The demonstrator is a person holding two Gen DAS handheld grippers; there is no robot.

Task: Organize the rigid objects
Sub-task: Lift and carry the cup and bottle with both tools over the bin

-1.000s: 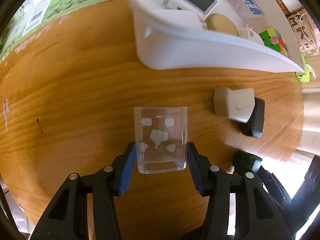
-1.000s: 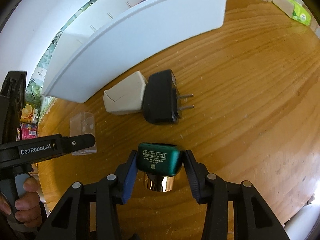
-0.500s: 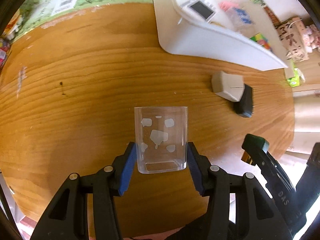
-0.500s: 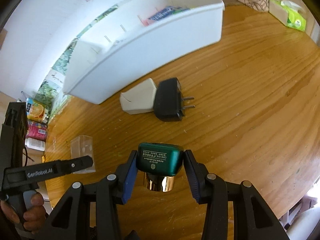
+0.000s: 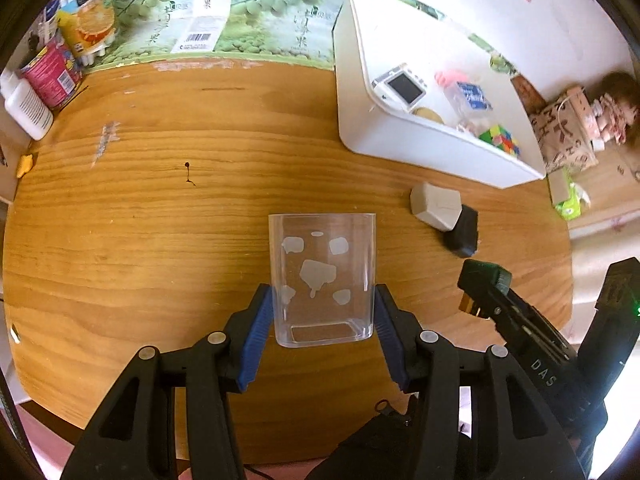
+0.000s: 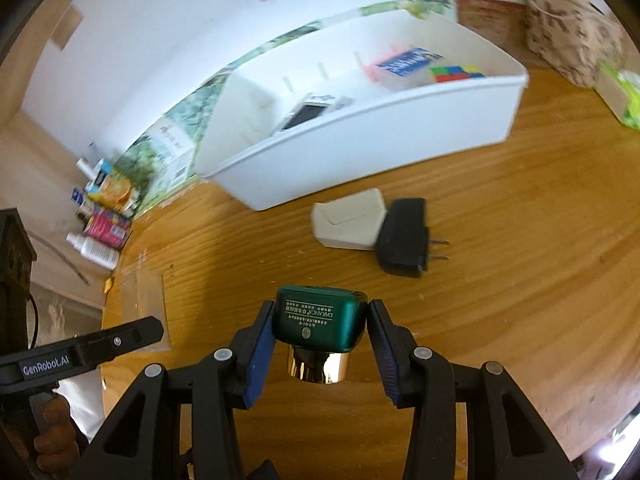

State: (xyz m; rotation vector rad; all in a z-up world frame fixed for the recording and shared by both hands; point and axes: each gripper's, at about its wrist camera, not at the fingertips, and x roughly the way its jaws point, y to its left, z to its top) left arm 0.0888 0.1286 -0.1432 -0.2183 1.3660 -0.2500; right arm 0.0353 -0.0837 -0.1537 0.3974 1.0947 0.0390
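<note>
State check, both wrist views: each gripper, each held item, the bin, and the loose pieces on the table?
left gripper: shut on clear container
clear container: held, empty
right gripper: shut on green bottle
green bottle: held, gold cap on
white bin: open-topped, partly filled
black plug adapter: loose on table, prongs out
grey block: on table, touching adapter

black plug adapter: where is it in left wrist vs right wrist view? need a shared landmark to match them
Left wrist: black plug adapter right of centre, against the beige block, prongs hidden.
Right wrist: black plug adapter right of centre, prongs pointing right, same block on its left.
Shared landmark: white bin behind both.
</note>
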